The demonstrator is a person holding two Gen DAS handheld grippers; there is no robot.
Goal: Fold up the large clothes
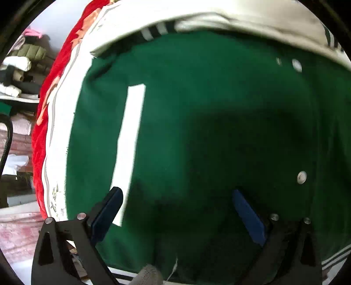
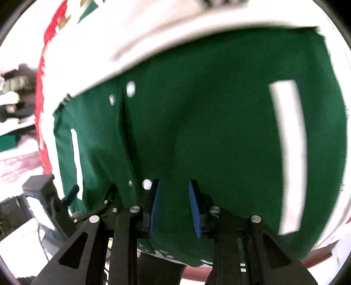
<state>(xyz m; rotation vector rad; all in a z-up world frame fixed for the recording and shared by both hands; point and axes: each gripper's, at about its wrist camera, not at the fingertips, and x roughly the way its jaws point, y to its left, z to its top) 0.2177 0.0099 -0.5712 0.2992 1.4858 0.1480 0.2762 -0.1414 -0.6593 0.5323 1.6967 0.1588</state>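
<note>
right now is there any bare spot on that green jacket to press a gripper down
Free: the plain green panel between the snap buttons and the white pocket stripe on the green jacket. Crowded: the top edge under the cream sleeve, and the left side against the red blanket.

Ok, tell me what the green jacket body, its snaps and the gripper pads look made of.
Green jacket: matte woven or felted cloth, no sheen. Snaps: shiny silver, likely metal. Left hand-held gripper pads: blue, dull, probably rubber or foam.
</note>
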